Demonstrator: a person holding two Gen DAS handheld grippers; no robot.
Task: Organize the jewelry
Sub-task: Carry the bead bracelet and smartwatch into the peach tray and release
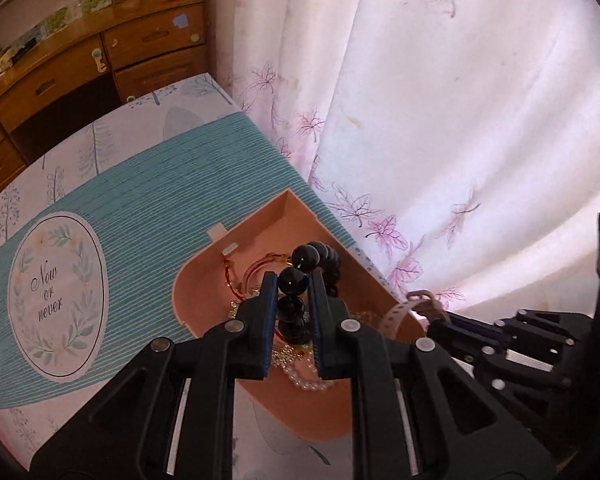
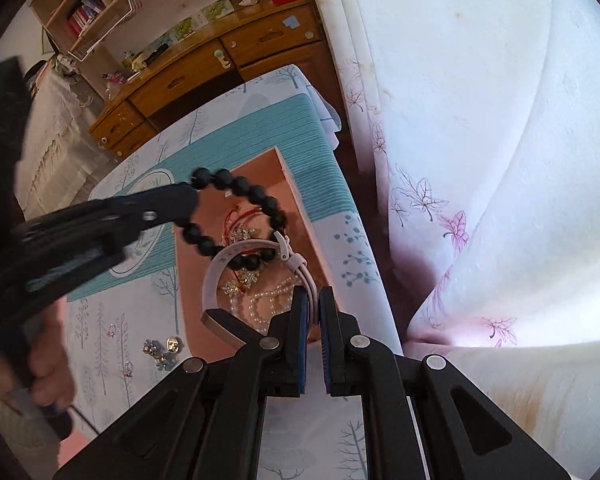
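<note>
Left wrist view: the left gripper (image 1: 293, 280) clenches a black bead bracelet (image 1: 314, 258) above the pink tray (image 1: 204, 280). The right gripper (image 2: 314, 300) grasps a white watch strap (image 2: 236, 250) over the tray's near end.

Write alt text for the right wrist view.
The right gripper pinches a white watch strap over a pink tray of pearls and red cord, while the left gripper lifts a black bead bracelet above it. Small earrings lie on the tree-print cloth beside the tray.
</note>
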